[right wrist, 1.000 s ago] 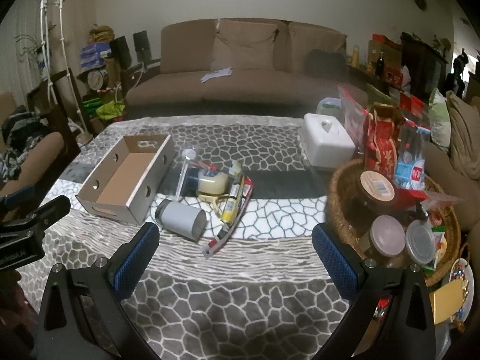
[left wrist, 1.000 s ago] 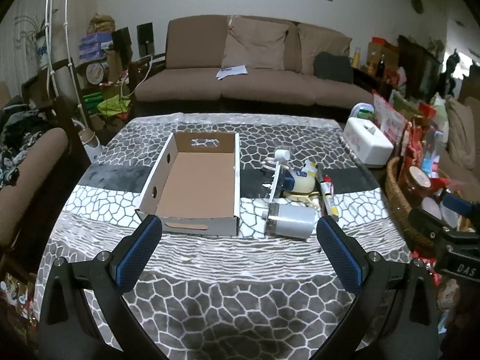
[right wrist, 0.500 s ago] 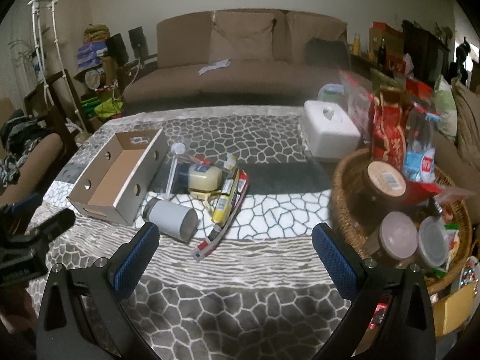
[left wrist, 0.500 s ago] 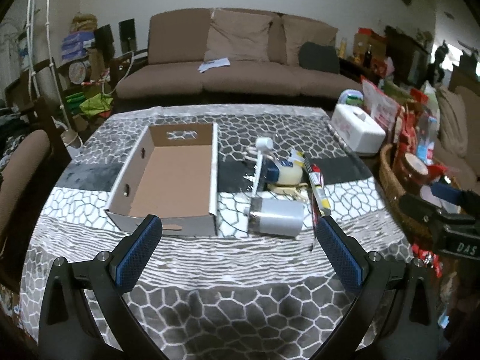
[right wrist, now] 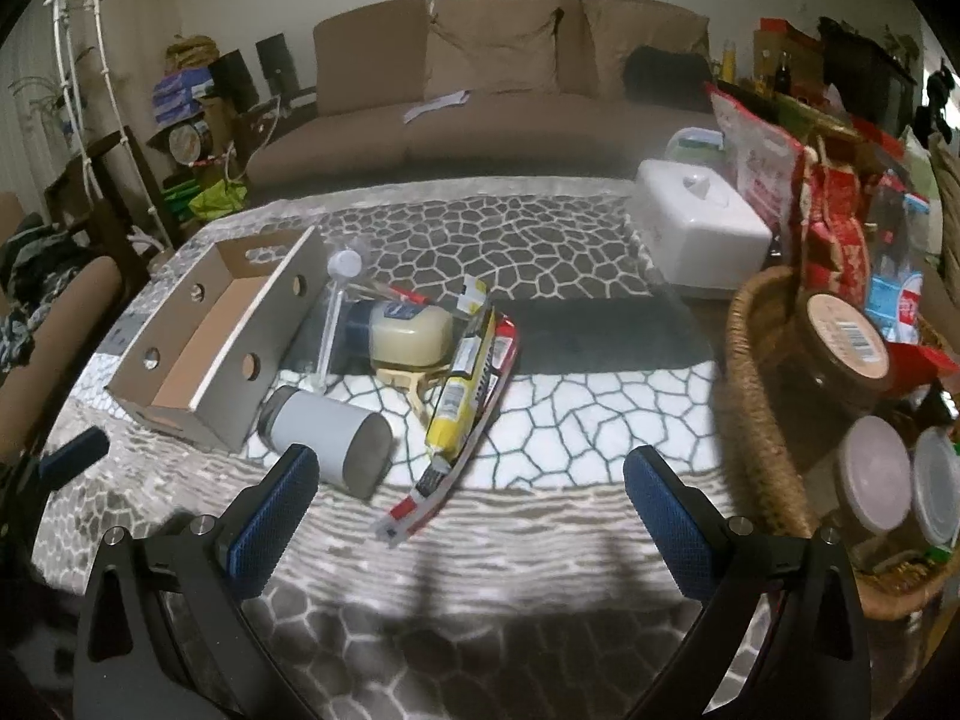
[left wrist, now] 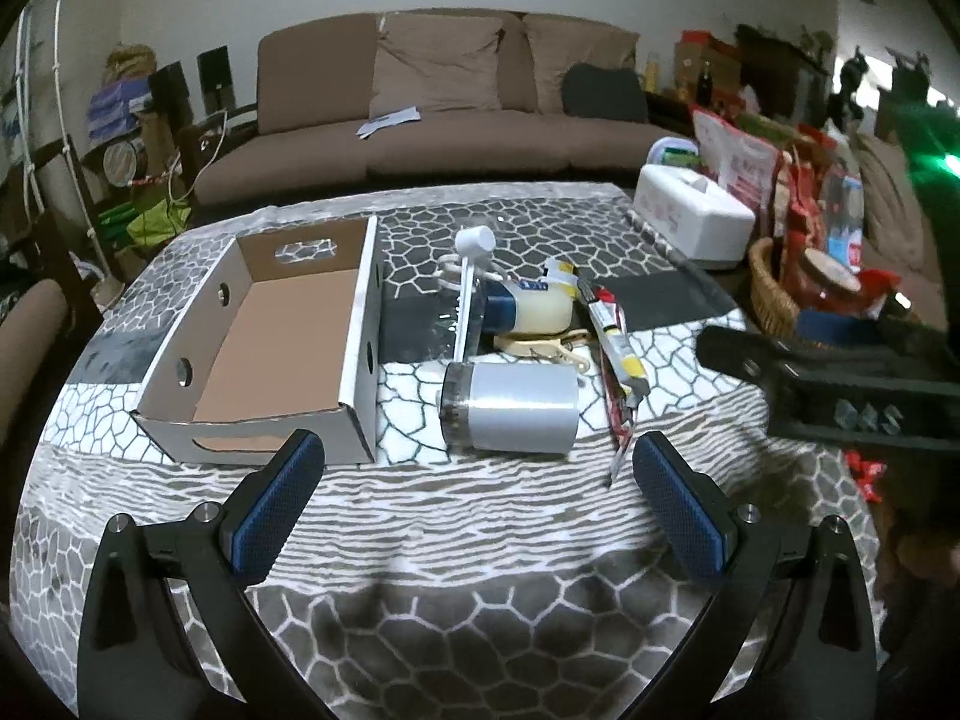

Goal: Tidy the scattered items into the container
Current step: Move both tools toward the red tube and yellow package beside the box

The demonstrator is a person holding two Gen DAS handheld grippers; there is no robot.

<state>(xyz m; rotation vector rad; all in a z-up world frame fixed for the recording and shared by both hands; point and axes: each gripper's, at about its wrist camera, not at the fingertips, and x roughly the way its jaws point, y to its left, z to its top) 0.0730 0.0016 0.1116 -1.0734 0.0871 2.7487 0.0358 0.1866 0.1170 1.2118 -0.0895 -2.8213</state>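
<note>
Both grippers hover above the near part of the table [left wrist: 480,540], which wears a cloth of grey and white stone pattern. The left gripper [left wrist: 479,495] has its jaws spread wide with nothing between them, and the right gripper [right wrist: 471,504] likewise holds its jaws far apart and grips nothing.

The container is a shallow cardboard box [left wrist: 264,324], open at the top, standing on the left half of the table; no item can be seen inside it. Just to its right lies the scattered heap. Nearest is a white tumbler [left wrist: 510,408] on its side, close beside the box's near right corner. Behind it a pale yellow jar with a dark blue cap [left wrist: 528,309] lies on its side, and a long clear-and-white piece with a round white end [left wrist: 471,294] runs from near to far along the box's right wall. To the right of the tumbler a yellow tube [right wrist: 459,405] lies on a long red and white packet [right wrist: 474,420], both stretching from near to far. A beige plastic item [left wrist: 549,348] sits between jar and tumbler; what it is cannot be told.

Further right stand a white tissue box [right wrist: 699,231] at the far right and a wicker basket [right wrist: 750,396] filled with jars and packets. A brown sofa [left wrist: 456,108] lies beyond the table.
</note>
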